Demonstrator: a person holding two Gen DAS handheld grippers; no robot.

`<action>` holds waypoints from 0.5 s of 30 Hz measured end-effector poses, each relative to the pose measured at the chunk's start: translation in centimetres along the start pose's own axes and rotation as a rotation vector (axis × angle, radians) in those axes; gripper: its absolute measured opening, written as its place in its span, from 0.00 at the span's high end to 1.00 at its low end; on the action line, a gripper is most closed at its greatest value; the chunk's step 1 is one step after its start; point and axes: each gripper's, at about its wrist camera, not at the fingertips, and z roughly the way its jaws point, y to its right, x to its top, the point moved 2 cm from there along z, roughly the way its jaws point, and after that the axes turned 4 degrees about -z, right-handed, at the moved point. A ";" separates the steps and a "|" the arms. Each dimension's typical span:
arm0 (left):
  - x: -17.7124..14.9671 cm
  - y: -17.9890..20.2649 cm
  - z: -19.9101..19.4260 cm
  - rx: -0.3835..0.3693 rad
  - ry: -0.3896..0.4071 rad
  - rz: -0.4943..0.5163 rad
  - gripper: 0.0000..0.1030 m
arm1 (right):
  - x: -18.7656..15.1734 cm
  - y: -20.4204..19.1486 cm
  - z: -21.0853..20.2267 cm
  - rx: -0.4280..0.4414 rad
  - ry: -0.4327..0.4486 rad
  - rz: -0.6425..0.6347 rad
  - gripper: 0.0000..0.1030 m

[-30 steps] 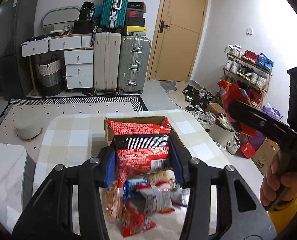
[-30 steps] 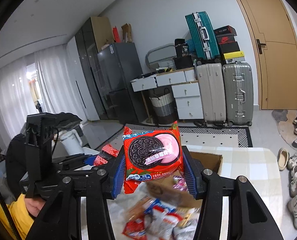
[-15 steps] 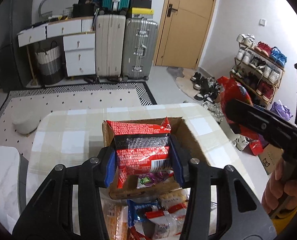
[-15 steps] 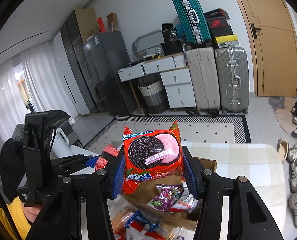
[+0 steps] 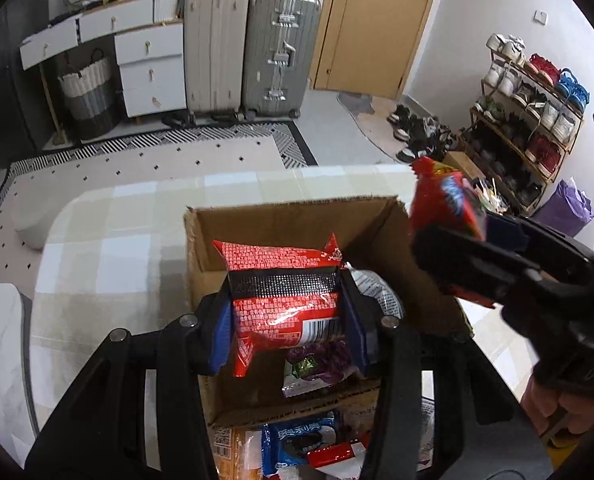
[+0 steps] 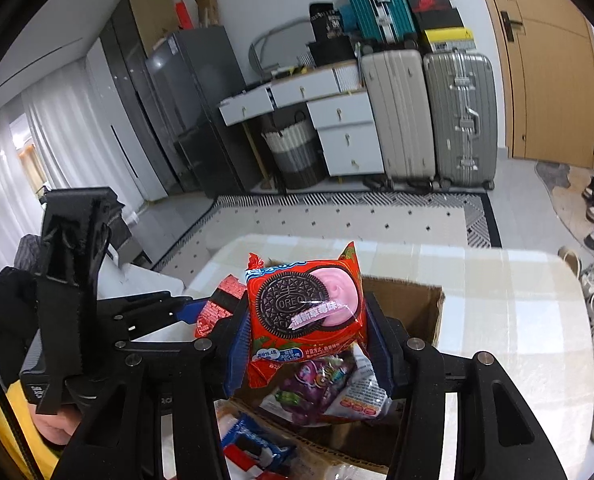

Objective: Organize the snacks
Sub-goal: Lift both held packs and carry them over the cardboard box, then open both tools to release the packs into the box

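Note:
My left gripper [image 5: 287,318] is shut on a red and black snack packet [image 5: 285,292], held over the open cardboard box [image 5: 265,220] on the checked table. The right gripper [image 6: 305,340] is shut on a red Oreo packet [image 6: 305,308] above the same box [image 6: 413,300]. Inside the box lie a purple grape-candy bag [image 5: 317,364] and a white packet [image 5: 381,296]. In the left wrist view the right gripper [image 5: 453,216] and its Oreo packet [image 5: 441,200] hang over the box's right wall. The left gripper [image 6: 201,312] shows at the left of the right wrist view.
Loose snacks, among them a blue Oreo packet [image 5: 301,440], lie on the table in front of the box. The checked table [image 5: 117,240] stretches left and behind. Suitcases [image 5: 249,40], drawers and a shoe rack [image 5: 529,112] stand beyond. A hand [image 5: 557,404] holds the right gripper.
Both grippers have come forward and down over the box with their packets still held. The box now fills the middle of both views, and the loose snacks have slid toward the bottom edge.

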 end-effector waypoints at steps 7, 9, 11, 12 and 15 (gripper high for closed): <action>-0.3 -0.5 4.1 0.008 -0.044 0.003 0.58 | -1.3 1.2 2.6 -0.006 -0.057 0.029 0.50; -0.6 -1.0 4.6 0.015 -0.040 0.001 0.58 | -1.5 1.4 3.1 -0.008 -0.068 0.035 0.50; -0.8 -1.2 4.9 0.024 -0.040 0.004 0.58 | -1.7 1.3 3.3 -0.008 -0.074 0.036 0.50; -1.0 -1.4 4.7 0.028 -0.035 0.003 0.58 | -1.7 1.3 3.6 -0.010 -0.079 0.034 0.50; -0.9 -2.1 4.9 0.035 -0.030 -0.010 0.58 | -1.8 1.3 3.9 -0.010 -0.092 0.035 0.50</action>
